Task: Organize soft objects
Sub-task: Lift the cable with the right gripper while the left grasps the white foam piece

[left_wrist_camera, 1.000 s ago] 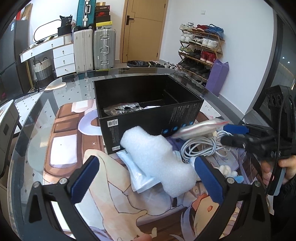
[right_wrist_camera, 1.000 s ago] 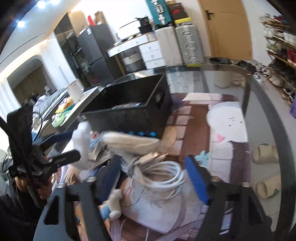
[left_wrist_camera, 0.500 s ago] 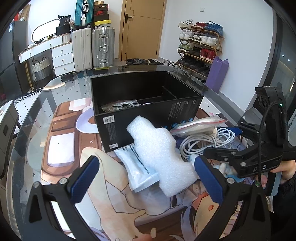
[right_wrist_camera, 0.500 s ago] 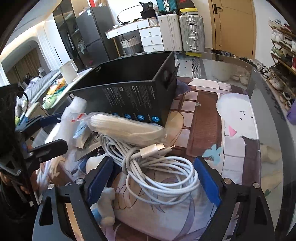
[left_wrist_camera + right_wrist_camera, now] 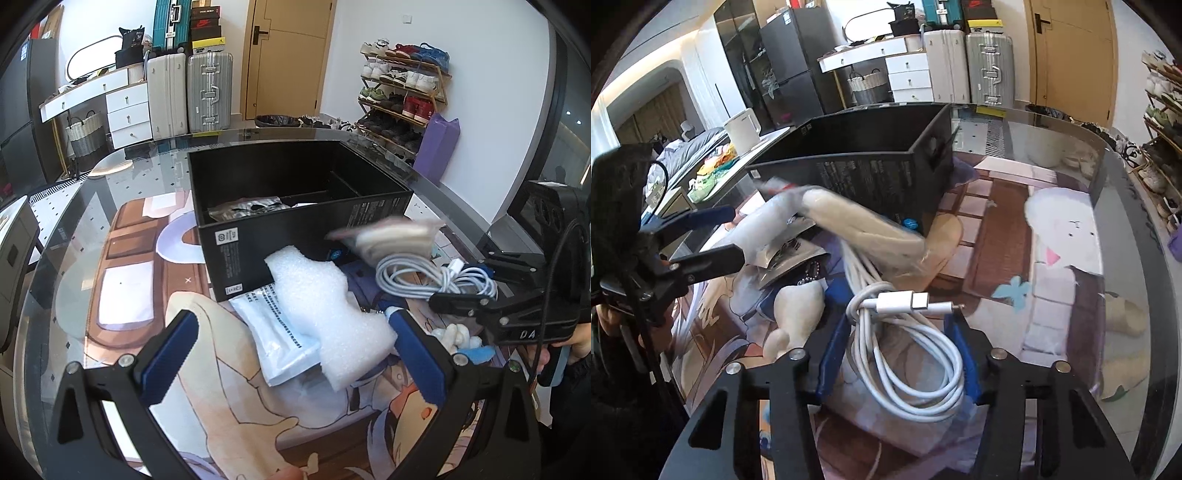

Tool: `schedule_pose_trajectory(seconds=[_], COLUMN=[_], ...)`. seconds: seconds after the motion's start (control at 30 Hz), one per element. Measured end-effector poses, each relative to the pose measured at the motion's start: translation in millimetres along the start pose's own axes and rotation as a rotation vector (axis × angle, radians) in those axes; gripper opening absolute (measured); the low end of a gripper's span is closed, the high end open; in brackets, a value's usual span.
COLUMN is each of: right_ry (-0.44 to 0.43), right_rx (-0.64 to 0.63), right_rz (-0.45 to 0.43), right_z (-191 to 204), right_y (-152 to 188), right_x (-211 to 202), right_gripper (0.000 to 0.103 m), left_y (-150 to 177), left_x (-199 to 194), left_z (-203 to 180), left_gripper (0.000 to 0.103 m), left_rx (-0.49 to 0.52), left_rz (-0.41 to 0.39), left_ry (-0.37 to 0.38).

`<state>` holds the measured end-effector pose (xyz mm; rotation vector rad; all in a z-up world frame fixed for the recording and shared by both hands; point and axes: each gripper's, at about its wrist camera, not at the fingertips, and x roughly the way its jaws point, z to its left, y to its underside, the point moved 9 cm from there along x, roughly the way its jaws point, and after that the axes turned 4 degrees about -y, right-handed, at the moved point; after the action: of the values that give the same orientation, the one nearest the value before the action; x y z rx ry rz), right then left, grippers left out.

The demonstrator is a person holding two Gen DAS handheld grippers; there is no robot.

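My left gripper [image 5: 291, 356] stands open and low over the printed mat, with a white foam piece [image 5: 328, 306] lying between and ahead of its blue fingers [image 5: 166, 358], untouched. Under the foam lies a white plastic pouch [image 5: 280, 332]. My right gripper [image 5: 897, 356] is closing its jaws on a coiled white cable [image 5: 912, 373], which fills the gap from pad to pad. A beige soft item in a clear bag [image 5: 864, 225] rests blurred on the cable's far end. A small cream plush toy [image 5: 798, 314] lies left of the right gripper.
An open black box [image 5: 295, 206] holding a silver packet [image 5: 247, 208] stands just behind the pile. The round glass table edge [image 5: 1123, 192] curves to the right. My left gripper [image 5: 701, 240] shows at the left of the right wrist view. Suitcases and a shoe rack stand beyond.
The right gripper's jaws have drawn in from wide to tight around the cable coil, and the bagged beige item has shifted and blurred. The left gripper has stayed put.
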<state>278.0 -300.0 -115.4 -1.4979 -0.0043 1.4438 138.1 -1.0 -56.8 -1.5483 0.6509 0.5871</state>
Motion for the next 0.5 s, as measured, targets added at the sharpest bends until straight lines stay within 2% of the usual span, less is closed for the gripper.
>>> schedule_pose_trajectory(seconds=[0.03, 0.2, 0.5], right_ry=[-0.006, -0.019, -0.019], right_rx=[-0.004, -0.030, -0.062], right_rz=[0.001, 0.003, -0.001], right_z=[0, 4, 13], right_y=[1, 3, 6], right_x=[-2, -6, -4], right_gripper=[0.046, 0.042, 0.042], left_y=[1, 2, 6], left_x=[0, 3, 5], left_z=[-1, -4, -6], left_gripper=[0.103, 0.103, 0.103], left_rx=[0.003, 0.009, 0.005], left_rz=[0.002, 0.011, 0.024], left_ry=[0.000, 0.002, 0.012])
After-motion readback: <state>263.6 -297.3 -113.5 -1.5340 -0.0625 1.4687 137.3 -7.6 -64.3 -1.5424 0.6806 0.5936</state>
